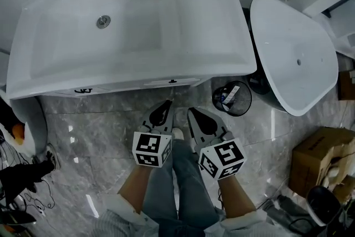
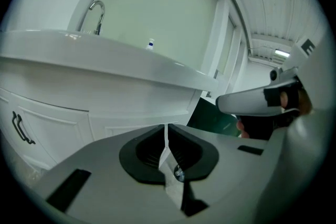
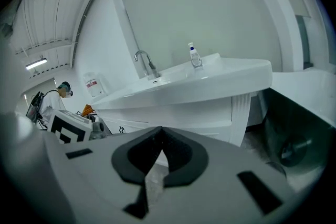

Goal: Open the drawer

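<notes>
The white painted drawer front (image 1: 145,84) sat at the far side of the grey marble floor (image 1: 94,136), directly under the front lip of the broad white ceramic washbasin (image 1: 222,36). It looked fully closed, level with the rest of the cabinet. The left gripper (image 1: 165,106) and the right gripper (image 1: 193,114) hung side by side in front of the person's legs. Both pointed toward the cabinet without touching it, and each had its jaws pressed together with nothing between them. I judged that the drawer was stiff and rather heavy, sliding on rails, with a smooth, slippery face that gave no hold. The best place to take it seemed to be the small dark metal handle (image 1: 172,81) in the middle of the front, so one gripper would first need to open.
</notes>
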